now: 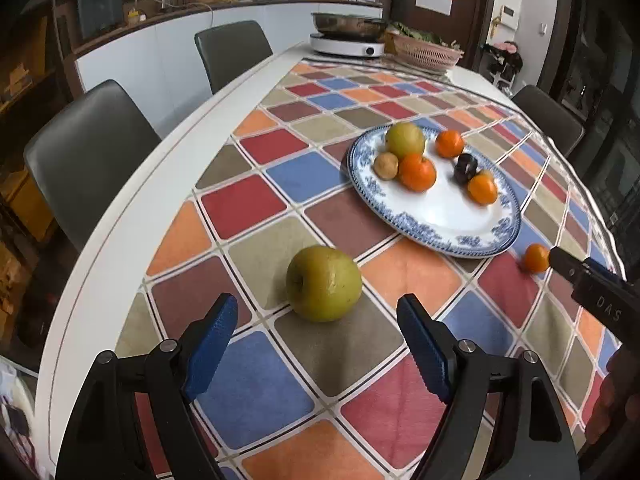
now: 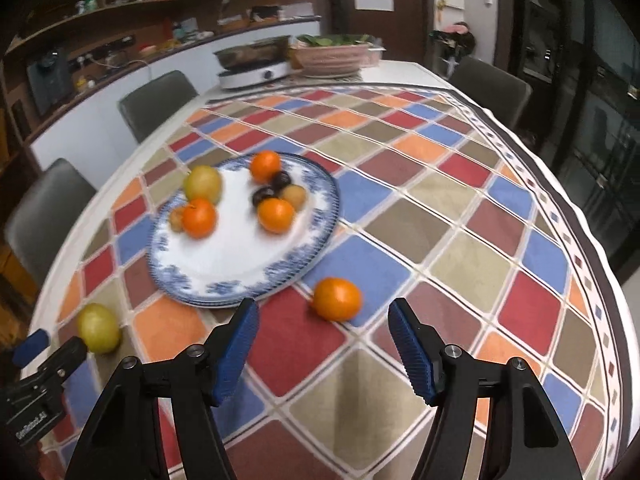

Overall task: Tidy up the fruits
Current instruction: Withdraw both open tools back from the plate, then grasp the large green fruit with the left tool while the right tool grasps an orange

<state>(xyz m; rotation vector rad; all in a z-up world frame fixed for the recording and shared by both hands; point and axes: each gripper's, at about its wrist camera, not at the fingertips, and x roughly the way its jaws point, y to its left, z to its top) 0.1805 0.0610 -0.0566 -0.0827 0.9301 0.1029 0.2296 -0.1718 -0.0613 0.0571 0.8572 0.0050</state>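
A blue-patterned white plate (image 1: 448,216) (image 2: 224,256) on the checked tablecloth holds a green apple (image 1: 405,140), several oranges, brown fruits and dark plums. A second green apple (image 1: 324,283) (image 2: 99,328) lies on the cloth, just ahead of my open left gripper (image 1: 318,312), between its blue fingers. A loose orange (image 2: 337,298) (image 1: 536,258) lies on the cloth beside the plate, just ahead of my open right gripper (image 2: 323,316). Both grippers are empty.
An induction cooker with a steel pot (image 1: 347,36) and a pink basket of greens (image 1: 424,50) stand at the table's far end. Grey chairs (image 1: 92,152) line the left side, another stands at the right (image 1: 548,120). The table edge curves close on the left.
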